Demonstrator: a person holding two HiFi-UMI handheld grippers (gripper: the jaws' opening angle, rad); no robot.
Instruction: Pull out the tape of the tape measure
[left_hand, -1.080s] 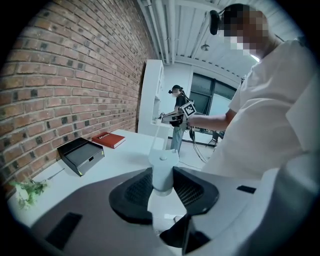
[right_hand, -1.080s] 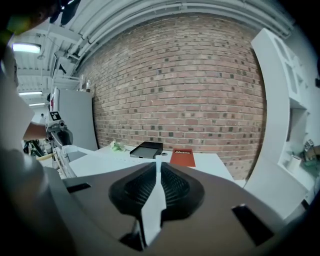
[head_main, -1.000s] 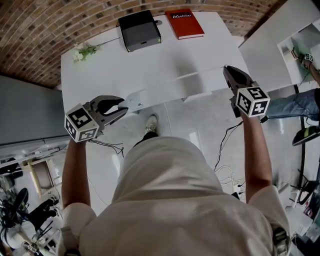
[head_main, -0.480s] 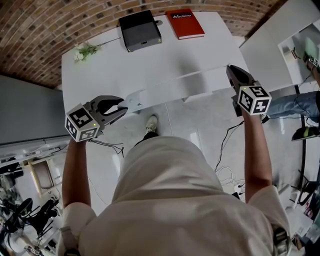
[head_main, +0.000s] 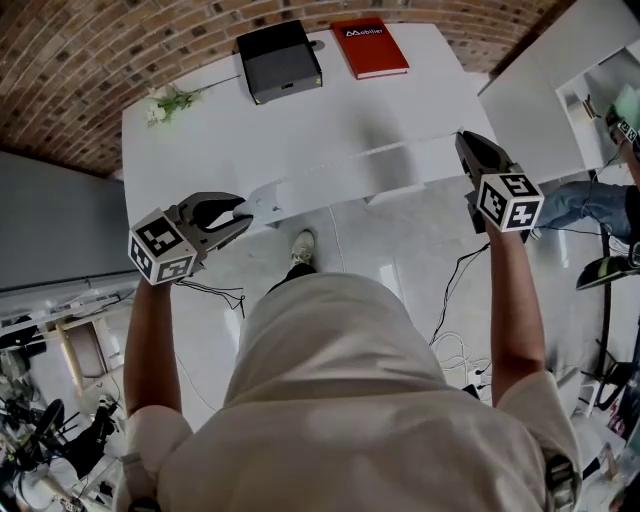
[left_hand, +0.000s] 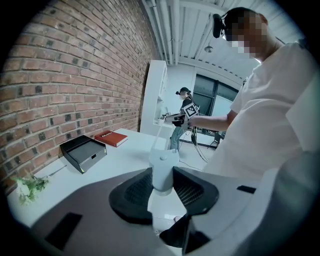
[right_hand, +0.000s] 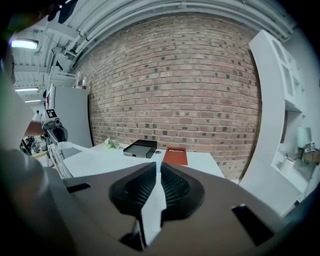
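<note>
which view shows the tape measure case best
The left gripper view: the tape measure case sits close and large, clamped in the left tongs. The head view shows it small and pale against the white table. The right gripper view shows the tape close up, but the case is too far to make out.

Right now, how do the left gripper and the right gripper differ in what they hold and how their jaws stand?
The left gripper holds the white tape measure case; the right gripper pinches the thin tape. The left gripper's jaws stand wide apart round the case; the right gripper's jaws are nearly together. Shared: both are shut on something, and the tape is stretched between them.
</note>
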